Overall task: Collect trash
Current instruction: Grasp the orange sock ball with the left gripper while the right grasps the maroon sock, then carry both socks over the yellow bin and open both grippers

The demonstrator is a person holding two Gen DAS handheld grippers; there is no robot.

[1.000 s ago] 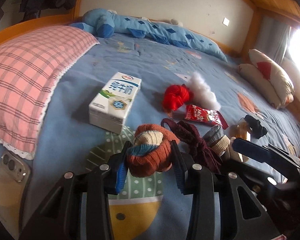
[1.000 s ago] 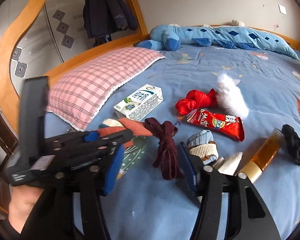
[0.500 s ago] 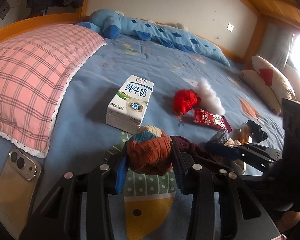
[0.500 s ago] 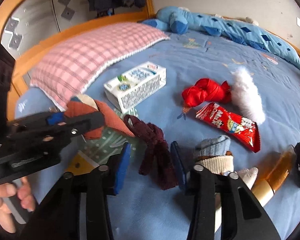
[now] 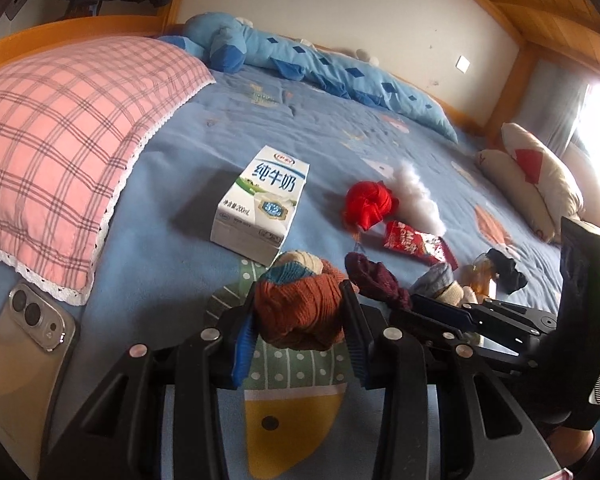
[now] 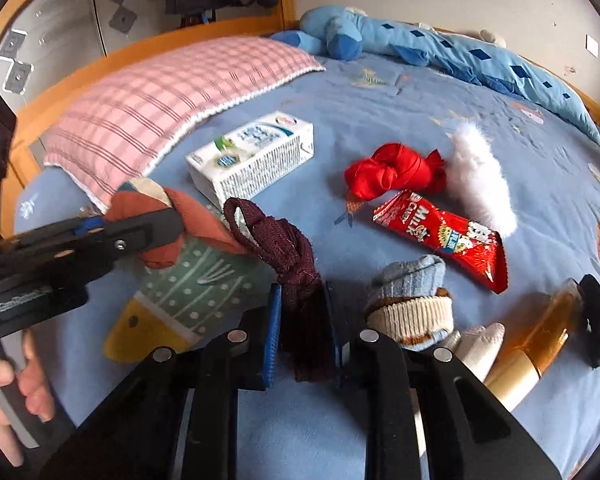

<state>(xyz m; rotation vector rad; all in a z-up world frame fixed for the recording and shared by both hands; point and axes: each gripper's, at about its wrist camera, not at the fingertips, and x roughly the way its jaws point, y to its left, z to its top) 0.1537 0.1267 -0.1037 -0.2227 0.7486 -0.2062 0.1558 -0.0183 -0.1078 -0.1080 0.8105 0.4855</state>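
Milk carton (image 6: pixel 252 156) and red wrapper (image 6: pixel 440 236) lie beyond the maroon sock (image 6: pixel 296 276).

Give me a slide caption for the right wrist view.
Right tongs closing on maroon sock; left tongs grip rust-orange sock bundle.

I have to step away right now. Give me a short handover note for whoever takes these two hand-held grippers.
Left hand-held gripper: shut on the rust-orange rolled sock.
Right hand-held gripper: jaws have just been closing, now pinching the maroon sock.
Still lying on the blue bedspread: milk carton, red snack wrapper, red cloth knot, white fluff, amber bottle.
Done: two socks gripped.
Left: carton and wrapper look like the trash, both untouched. No bin in view.
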